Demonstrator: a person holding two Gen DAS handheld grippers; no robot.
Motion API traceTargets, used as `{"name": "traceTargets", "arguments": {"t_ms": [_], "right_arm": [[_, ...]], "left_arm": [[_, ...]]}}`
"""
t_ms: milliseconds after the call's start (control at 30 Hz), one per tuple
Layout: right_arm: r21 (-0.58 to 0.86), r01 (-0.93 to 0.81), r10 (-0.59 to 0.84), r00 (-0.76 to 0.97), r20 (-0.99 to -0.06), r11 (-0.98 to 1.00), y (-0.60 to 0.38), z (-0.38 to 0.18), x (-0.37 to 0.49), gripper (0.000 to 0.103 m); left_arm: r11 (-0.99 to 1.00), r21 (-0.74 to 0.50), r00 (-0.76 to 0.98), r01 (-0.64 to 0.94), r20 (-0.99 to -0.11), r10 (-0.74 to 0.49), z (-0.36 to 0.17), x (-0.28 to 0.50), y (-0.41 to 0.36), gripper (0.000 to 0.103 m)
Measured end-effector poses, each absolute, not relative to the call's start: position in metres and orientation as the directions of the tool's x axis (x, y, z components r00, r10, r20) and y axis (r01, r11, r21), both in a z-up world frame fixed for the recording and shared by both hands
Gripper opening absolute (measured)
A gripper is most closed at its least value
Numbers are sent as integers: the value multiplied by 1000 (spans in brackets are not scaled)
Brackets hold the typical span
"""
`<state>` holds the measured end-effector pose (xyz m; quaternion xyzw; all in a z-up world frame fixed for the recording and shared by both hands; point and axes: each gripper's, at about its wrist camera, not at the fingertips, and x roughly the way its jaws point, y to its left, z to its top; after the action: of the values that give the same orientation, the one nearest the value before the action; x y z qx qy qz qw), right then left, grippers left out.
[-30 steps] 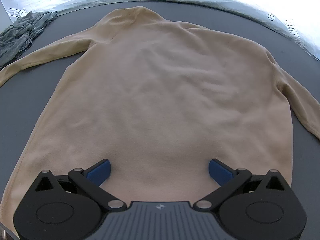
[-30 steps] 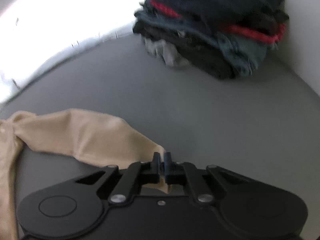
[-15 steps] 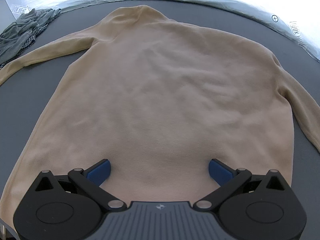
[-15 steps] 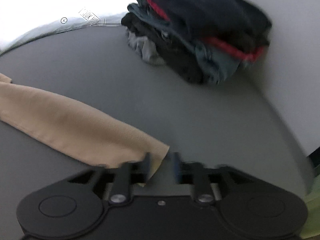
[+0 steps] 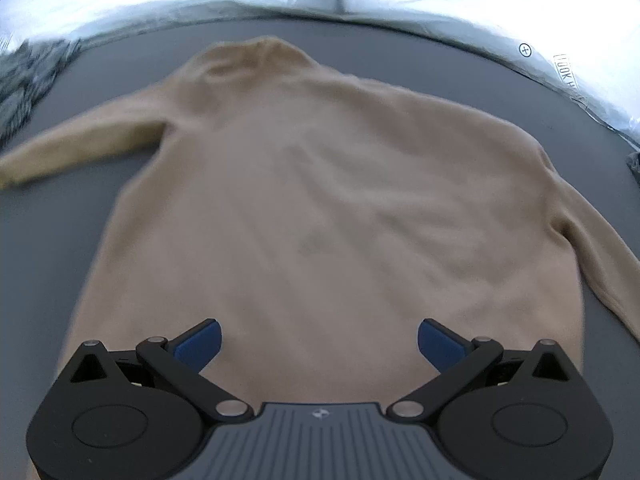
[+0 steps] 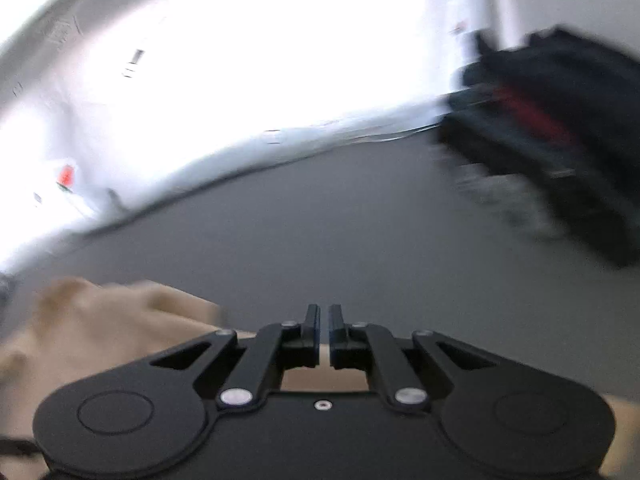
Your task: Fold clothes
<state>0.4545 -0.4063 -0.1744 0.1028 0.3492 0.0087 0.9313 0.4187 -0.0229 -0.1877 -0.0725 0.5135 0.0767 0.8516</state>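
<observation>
Sweater (image 5: 320,208), tan, lies flat on grey table (image 5: 52,248); left claw (image 5: 318,338) spread wide, right claw (image 6: 324,320) nearly closed, seemingly pinching its fabric.

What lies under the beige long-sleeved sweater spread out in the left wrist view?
The beige long-sleeved sweater lies flat on the dark grey tabletop, which shows around its edges. Anything beneath the fabric is covered.

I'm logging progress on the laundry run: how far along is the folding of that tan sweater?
Done: the tan sweater lies spread flat on the dark table, and a pile of dark clothes sits at the far side. In hand: the right gripper is shut, with tan fabric under it, though blur hides any grip. The left gripper hovers open over the hem. Left: every fold; both sleeves lie out.
</observation>
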Motion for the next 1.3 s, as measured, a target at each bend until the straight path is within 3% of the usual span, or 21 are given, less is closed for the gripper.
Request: {"name": "traceTargets", "arguments": {"t_ms": [100,167,233,400,433,467,533,567,733,900,1067,1133,1300], "right_arm": [[267,19,167,736,-656,963,-366,-180,492,11],[314,-4,220,721,-657,950,-339,-184,517,39],[359,-26,272,704,-656,933,-313,-188,543,53],[315,-158,341,631,-697,936,-275,-205,571,64],[271,-201,336,623,-706,941,-266,-207,570,62],[222,-243,327,619,-714,944,-256,-208,569,44],[167,-262,301,646,-701,951,-244,-203,557,18],[142,-266,288,662,-692,953,-239,-201,550,16],[9,-358,266,675,-688,933,-213,-192,507,15],[141,-317,311,586,-748,938,-216,-210,483,17],[213,-328,365,521,-772,920,-222,-205,490,35],[221,-351,388,531,-753,910,-224,-194,492,39],[309,-323,446,605,-660,895,-242,-167,505,39]], "left_arm": [[983,-46,463,-177,-885,42,-186,441,1,103],[984,-59,464,-170,-885,27,-186,459,17,103],[983,-76,470,-165,-882,11,-186,479,30,103],[983,-112,473,-142,-880,-32,-187,527,57,103],[984,-123,474,-129,-879,-48,-186,534,61,103],[985,-129,475,-116,-878,-59,-186,538,64,103],[987,-134,475,-94,-877,-74,-185,545,67,103],[988,-130,476,-84,-876,-75,-185,547,68,103],[995,-80,474,-54,-879,-45,-189,546,64,103],[999,-21,472,-29,-881,-5,-194,541,57,103],[999,38,471,-3,-881,35,-199,536,50,103],[999,34,484,-10,-874,35,-200,535,50,103],[1000,31,502,-5,-864,29,-203,534,51,103]]}}
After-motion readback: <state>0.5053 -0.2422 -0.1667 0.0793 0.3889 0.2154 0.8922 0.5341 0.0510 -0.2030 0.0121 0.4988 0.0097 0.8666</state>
